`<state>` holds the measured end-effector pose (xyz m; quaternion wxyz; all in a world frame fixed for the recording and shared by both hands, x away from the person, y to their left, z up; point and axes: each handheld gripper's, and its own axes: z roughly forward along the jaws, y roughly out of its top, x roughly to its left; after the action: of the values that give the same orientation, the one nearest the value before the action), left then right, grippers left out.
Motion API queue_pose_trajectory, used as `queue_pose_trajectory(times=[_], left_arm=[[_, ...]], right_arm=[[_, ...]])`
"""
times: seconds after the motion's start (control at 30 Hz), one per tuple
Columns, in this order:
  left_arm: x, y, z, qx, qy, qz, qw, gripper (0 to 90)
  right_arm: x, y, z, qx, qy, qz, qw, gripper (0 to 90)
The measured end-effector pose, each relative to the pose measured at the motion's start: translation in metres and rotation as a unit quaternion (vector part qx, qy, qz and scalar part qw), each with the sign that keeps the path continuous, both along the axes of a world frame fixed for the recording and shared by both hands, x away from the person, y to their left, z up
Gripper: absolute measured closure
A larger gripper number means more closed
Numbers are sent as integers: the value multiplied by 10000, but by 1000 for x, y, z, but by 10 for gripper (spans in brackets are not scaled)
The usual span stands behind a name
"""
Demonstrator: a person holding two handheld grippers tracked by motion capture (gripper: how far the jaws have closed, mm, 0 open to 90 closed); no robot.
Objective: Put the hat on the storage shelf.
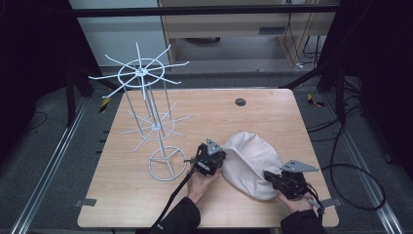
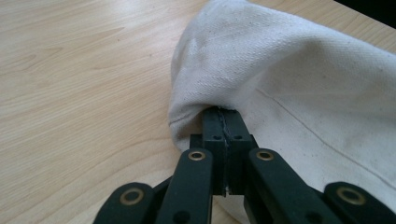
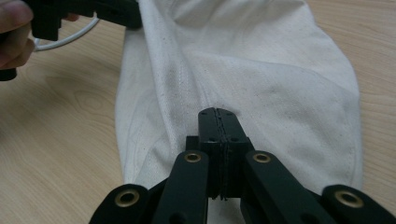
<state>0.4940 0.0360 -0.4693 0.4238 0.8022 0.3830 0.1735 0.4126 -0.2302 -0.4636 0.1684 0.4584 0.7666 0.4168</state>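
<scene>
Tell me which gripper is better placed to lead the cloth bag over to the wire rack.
Left, probably. The left gripper, shut on the cloth bag at its near-rack edge, sits right beside the wire rack and its base ring. The right gripper pinches the bag's far side, with the bag between it and the rack.

High view overlooks the table (image 1: pixel 146 195); both gripper views closely share the cloth (image 2: pixel 299 79).

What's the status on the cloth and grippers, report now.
Left gripper shut on the cream canvas cloth bag at its left edge. Right gripper shut on its near edge. Bag lies on the wooden table. White wire rack stands apart, left.
</scene>
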Motion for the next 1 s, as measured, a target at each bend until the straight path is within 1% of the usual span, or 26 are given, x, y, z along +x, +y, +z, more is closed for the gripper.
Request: queue_pose_trajectory(times=[0.07, 0.17, 0.23, 0.27, 0.33, 0.4, 0.43, 0.47, 0.5, 0.57, 0.63, 0.67, 0.7, 0.8, 0.83, 0.87, 0.9, 0.93, 0.97, 1.0], left_arm=[[-1, 1, 0, 8, 13, -30, 10000, 899], [-9, 5, 5, -7, -58, -153, 9999, 890], [-16, 10, 10, 28, -108, -230, 9997, 865], [-21, 13, 13, 47, -125, -279, 9995, 856], [-31, 17, 18, 195, -208, -416, 9987, 829], [-43, 22, 24, 281, -253, -611, 9974, 802], [-48, 25, 26, 397, -285, -676, 9965, 785], [-53, 27, 28, 429, -328, -720, 9959, 766], [-57, 31, 30, 416, -360, -762, 9956, 754], [-63, 38, 35, 356, -336, -819, 9954, 731], [-69, 45, 38, 303, -342, -844, 9954, 702], [-72, 49, 39, 337, -338, -875, 9950, 692], [-75, 52, 39, 330, -320, -883, 9950, 674], [-82, 65, 36, 419, -288, -894, 9947, 644], [-85, 70, 35, 418, -289, -884, 9948, 628], [-87, 76, 34, 474, -298, -878, 9946, 609], [-89, 81, 33, 445, -310, -823, 9951, 588], [-91, 87, 32, 497, -334, -809, 9949, 575], [-93, 92, 31, 505, -368, -760, 9951, 560], [-95, 98, 31, 573, -384, -734, 9949, 543]], right_arm=[[-1, 1, 0, -14, 1, 2, 10000, 898], [0, -1, 1, 10, -34, -58, 10000, 878], [-1, -3, 4, 30, -151, -114, 9998, 866], [-1, -3, 5, 42, -190, -150, 9997, 858], [-1, -6, 9, 52, -296, -225, 9993, 830], [0, -9, 11, 70, -370, -248, 9990, 805], [1, -9, 12, 90, -362, -282, 9989, 792], [1, -10, 13, 109, -371, -314, 9988, 777], [1, -10, 15, 118, -393, -326, 9986, 759], [1, -10, 18, 107, -420, -342, 9985, 733], [1, -9, 21, 113, -425, -345, 9984, 704], [1, -9, 22, 80, -465, -328, 9983, 696], [1, -8, 23, 82, -457, -329, 9984, 684], [0, -7, 26, 77, -481, -329, 9983, 647], [1, -7, 27, 61, -498, -323, 9982, 634], [1, -6, 27, 57, -501, -330, 9982, 621], [0, -5, 28, 69, -486, -332, 9982, 605], [0, -4, 29, 52, -482, -337, 9983, 593], [0, -2, 30, 38, -483, -322, 9983, 577], [0, -1, 32, 2, -490, -302, 9983, 565]])
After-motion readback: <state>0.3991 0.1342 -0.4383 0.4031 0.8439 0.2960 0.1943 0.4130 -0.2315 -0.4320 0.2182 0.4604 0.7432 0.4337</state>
